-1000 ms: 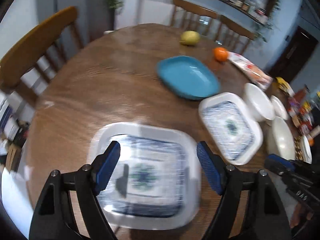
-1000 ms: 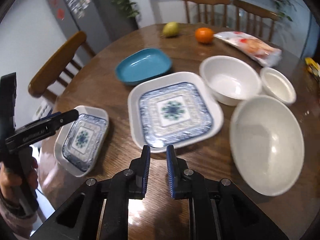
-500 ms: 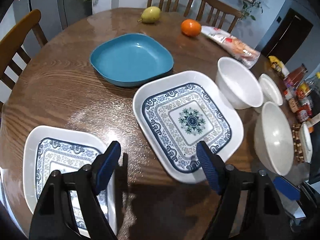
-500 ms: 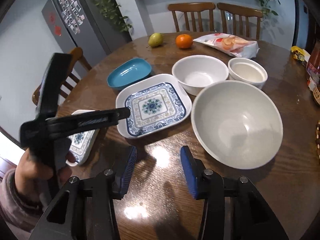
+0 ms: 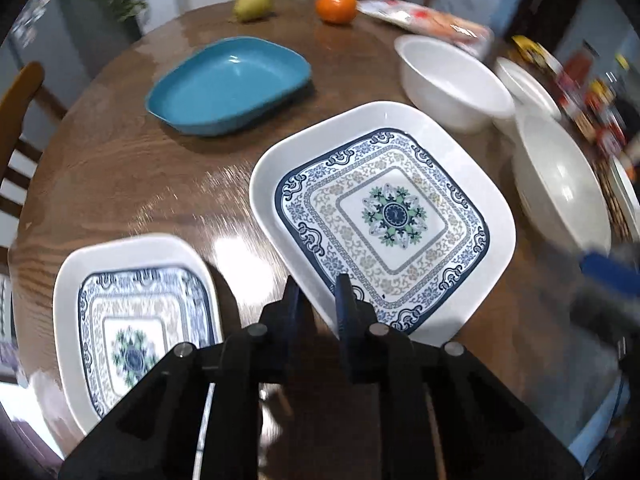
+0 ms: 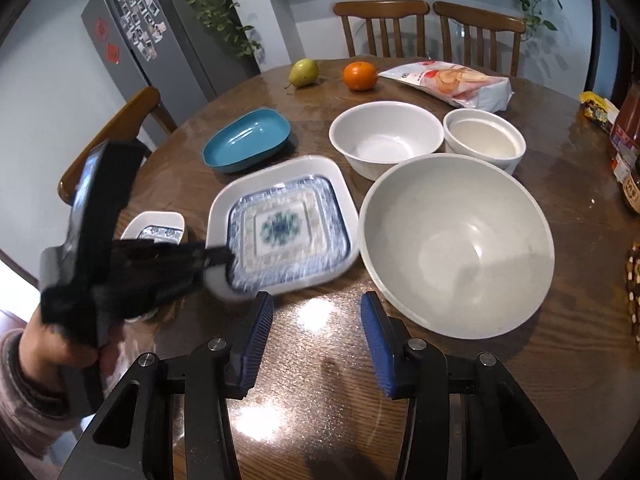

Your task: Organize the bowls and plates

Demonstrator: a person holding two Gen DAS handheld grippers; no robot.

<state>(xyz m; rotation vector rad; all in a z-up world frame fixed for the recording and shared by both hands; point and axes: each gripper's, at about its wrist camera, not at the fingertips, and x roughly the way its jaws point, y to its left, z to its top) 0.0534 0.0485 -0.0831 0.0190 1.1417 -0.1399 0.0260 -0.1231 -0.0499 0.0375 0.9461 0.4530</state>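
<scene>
Table (image 6: 460,400), round and wooden, carries everything. Big bowl (image 6: 456,244) sits directly ahead of the right gripper (image 6: 316,340), just to its right side; the jaws stand apart over bare wood with nothing between them.

Big plate (image 5: 384,216), square and patterned, lies at table centre, touching or nearly touching the big bowl's left rim. Left gripper (image 5: 316,304) is at the plate's near-left corner, jaws closing with the plate's rim between them; right-wrist view shows the plate blurred there, so it looks gripped and perhaps shifting. Left hand is the nearer to both patterned plates.

Small plate (image 5: 136,320), same pattern, rests just left of that gripper, near the table edge. Likely move: one patterned plate onto the other, a short sideways carry.
</scene>
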